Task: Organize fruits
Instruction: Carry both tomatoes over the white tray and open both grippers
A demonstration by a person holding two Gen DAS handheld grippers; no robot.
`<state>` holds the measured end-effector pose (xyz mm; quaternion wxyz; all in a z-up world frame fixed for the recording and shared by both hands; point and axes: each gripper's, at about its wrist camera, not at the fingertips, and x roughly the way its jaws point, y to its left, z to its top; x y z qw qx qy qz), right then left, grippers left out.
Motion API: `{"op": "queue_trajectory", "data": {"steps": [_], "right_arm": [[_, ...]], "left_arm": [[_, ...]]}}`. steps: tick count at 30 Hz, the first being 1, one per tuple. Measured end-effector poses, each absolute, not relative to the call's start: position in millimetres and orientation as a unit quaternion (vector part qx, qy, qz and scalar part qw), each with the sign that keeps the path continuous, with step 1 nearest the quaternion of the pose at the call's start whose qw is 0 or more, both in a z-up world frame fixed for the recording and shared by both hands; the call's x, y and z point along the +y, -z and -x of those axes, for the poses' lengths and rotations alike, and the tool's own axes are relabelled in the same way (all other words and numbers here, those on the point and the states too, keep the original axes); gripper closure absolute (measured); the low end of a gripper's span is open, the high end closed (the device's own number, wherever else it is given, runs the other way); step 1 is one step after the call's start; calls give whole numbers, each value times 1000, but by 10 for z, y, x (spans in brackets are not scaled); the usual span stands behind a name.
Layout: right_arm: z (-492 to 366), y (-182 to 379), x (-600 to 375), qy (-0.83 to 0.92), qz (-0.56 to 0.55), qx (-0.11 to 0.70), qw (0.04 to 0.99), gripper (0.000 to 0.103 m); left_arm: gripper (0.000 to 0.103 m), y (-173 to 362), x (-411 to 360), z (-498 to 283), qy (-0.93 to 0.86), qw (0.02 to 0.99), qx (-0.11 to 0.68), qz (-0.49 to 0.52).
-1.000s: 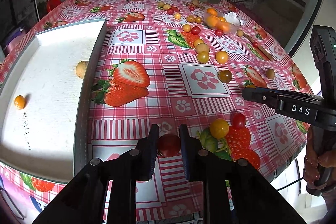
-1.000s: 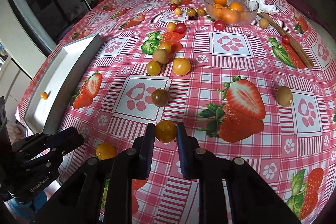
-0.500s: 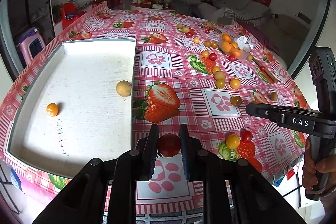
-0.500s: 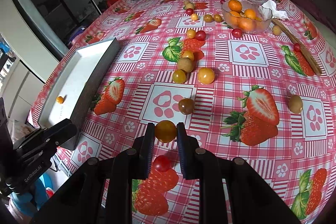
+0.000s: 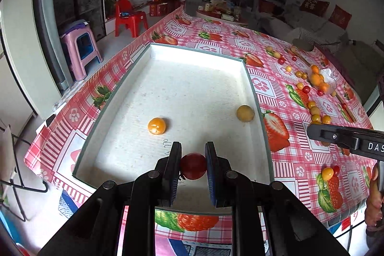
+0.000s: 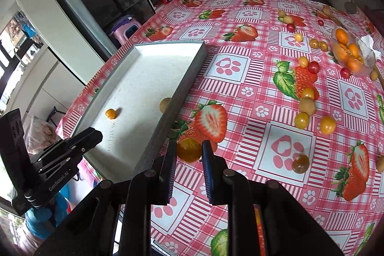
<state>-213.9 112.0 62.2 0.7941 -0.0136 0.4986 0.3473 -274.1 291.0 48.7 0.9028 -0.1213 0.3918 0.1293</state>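
Note:
My left gripper (image 5: pixel 193 166) is shut on a red tomato (image 5: pixel 193 165) and holds it above the near end of the white tray (image 5: pixel 192 92). In the tray lie a small orange fruit (image 5: pixel 156 126) and a tan round fruit (image 5: pixel 245 113). My right gripper (image 6: pixel 189 151) is shut on a yellow-orange tomato (image 6: pixel 189 150), held above the tablecloth just right of the tray's (image 6: pixel 144 78) near corner. The right gripper also shows in the left wrist view (image 5: pixel 336 137), and the left gripper shows in the right wrist view (image 6: pixel 79 143).
Several loose tomatoes and tan fruits (image 6: pixel 307 104) lie scattered on the strawberry tablecloth (image 6: pixel 240 64). A glass bowl of oranges (image 6: pixel 348 54) stands at the far right. A dark tomato (image 6: pixel 300 163) lies near my right gripper. Stools (image 5: pixel 81 49) stand beyond the table's left edge.
Both grippers have moved left with their fruit. The left one now hangs over the tray's near end; the right one has come up beside the tray's corner.

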Motion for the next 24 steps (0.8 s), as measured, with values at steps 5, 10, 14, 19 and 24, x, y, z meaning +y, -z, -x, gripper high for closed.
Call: {"op": "queue_trajectory", "data": {"steps": [5,10,14,19,24], "right_arm": [[2169,-565,1577,-374,34,507,776,80],[2184,-468,1994,-390,63,514,761,80],[2162,-359,2223,-393,84,522,753,80],[2100,-208,2397,-391,98,535,743,80],[2075,-118,2484,-388,110,536,741,80]], "left_arm": [[81,-314,3135,2704,-153,891,408,124],[81,-210,3246,2643,-164,885,419,119],[81,-165,3272,2606,-166,882,426,113],[81,-144,3287,2595,-165,880,431,111],[81,-141,3254,2565,-169,879,435,95]]}}
